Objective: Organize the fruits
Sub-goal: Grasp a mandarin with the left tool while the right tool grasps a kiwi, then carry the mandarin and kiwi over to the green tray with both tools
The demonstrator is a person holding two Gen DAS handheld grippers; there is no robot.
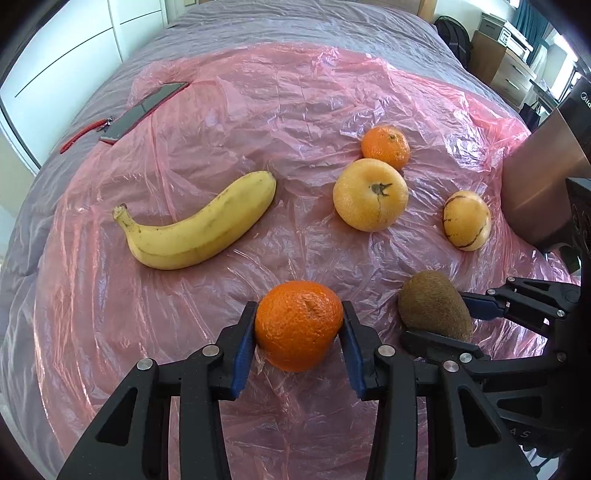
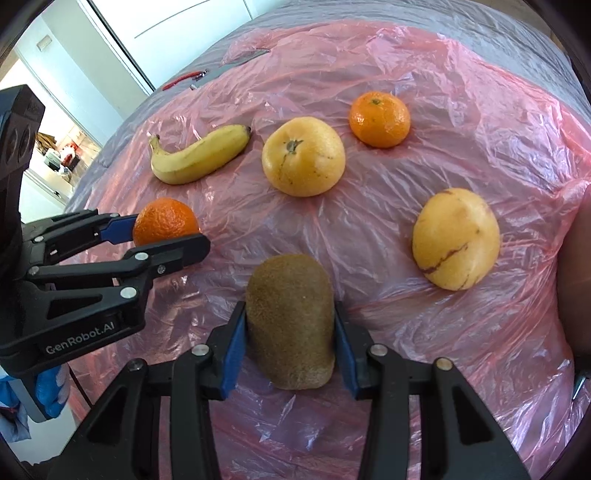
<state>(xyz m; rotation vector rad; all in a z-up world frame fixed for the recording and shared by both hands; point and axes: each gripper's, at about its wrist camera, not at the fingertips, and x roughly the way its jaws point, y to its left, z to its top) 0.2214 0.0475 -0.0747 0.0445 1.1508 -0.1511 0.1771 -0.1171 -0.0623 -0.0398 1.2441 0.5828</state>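
- Left gripper (image 1: 299, 325): jaws clamped on the orange (image 1: 298, 325), near the bed's (image 1: 258, 22) front edge.
- Right gripper (image 2: 290, 332): jaws clamped on the kiwi (image 2: 291, 321), beside it.

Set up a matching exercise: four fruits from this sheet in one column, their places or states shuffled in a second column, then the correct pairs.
Things:
1. kiwi
2. near orange
3. banana
4. far orange

Places or states:
A. lies free at the left of the pink plastic sheet
B. between the right gripper pads
C. just behind the big yellow fruit
D. between the left gripper pads

Pairs: 1-B, 2-D, 3-A, 4-C
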